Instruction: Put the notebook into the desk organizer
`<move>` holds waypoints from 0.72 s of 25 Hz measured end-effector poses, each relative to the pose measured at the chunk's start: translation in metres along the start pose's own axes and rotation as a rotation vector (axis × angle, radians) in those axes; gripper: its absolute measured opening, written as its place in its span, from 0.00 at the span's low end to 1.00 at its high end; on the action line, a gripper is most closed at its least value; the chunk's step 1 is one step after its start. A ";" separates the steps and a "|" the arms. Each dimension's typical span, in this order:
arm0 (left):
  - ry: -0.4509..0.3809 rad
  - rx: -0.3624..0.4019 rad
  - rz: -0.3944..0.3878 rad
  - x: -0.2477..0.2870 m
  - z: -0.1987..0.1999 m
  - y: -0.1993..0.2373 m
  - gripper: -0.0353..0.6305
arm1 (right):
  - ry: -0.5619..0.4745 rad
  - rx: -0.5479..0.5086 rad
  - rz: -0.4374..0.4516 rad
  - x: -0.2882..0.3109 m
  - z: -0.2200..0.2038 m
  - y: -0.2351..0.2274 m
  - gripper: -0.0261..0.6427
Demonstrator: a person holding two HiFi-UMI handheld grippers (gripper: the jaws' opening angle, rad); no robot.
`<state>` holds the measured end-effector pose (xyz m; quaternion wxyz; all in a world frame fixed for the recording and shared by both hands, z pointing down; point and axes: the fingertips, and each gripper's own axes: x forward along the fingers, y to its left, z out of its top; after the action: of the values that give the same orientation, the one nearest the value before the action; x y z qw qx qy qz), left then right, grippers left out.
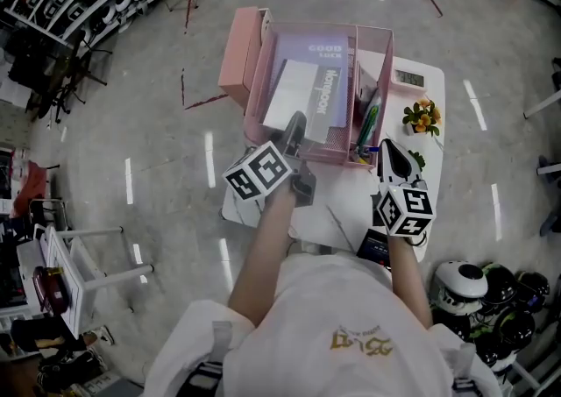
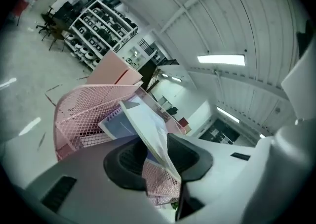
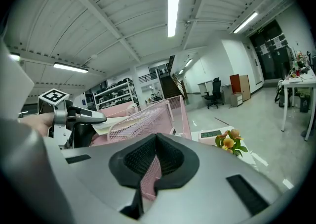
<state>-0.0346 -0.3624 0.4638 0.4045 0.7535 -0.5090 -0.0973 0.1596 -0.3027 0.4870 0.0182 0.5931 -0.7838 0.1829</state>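
A pink mesh desk organizer (image 1: 254,88) stands on a small white table (image 1: 342,222). A white and grey notebook (image 1: 302,93) leans in its wide compartment against a purple book (image 1: 326,52). My left gripper (image 1: 295,125) reaches over the front wall to the notebook's near corner. In the left gripper view the notebook (image 2: 148,119) runs between the jaws of the left gripper (image 2: 155,156), close along the right pad with a gap on the left: open. My right gripper (image 1: 386,146) is at the organizer's right front corner. The right gripper (image 3: 157,141) is shut, with pink mesh (image 3: 148,114) just beyond it.
Pens (image 1: 368,119) stand in the narrow right compartment. A pink box (image 1: 238,58) sits left of the organizer. Small orange flowers (image 1: 422,115) and a digital display (image 1: 408,78) are at the table's right. Helmets (image 1: 460,280) lie on the floor at lower right.
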 end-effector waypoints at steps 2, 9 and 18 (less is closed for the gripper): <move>0.039 0.069 0.022 0.001 -0.004 0.000 0.28 | 0.000 0.001 0.005 0.000 0.000 0.002 0.06; 0.198 0.291 0.036 0.005 -0.020 -0.007 0.50 | -0.003 0.012 0.008 -0.001 0.000 0.004 0.06; 0.360 0.471 -0.055 0.001 -0.037 -0.019 0.73 | 0.004 0.022 0.018 -0.005 -0.004 0.009 0.06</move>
<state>0.0000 -0.3409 0.4748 0.2995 0.8453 -0.4171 0.1480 0.1518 -0.2947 0.4873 0.0114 0.5858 -0.7871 0.1927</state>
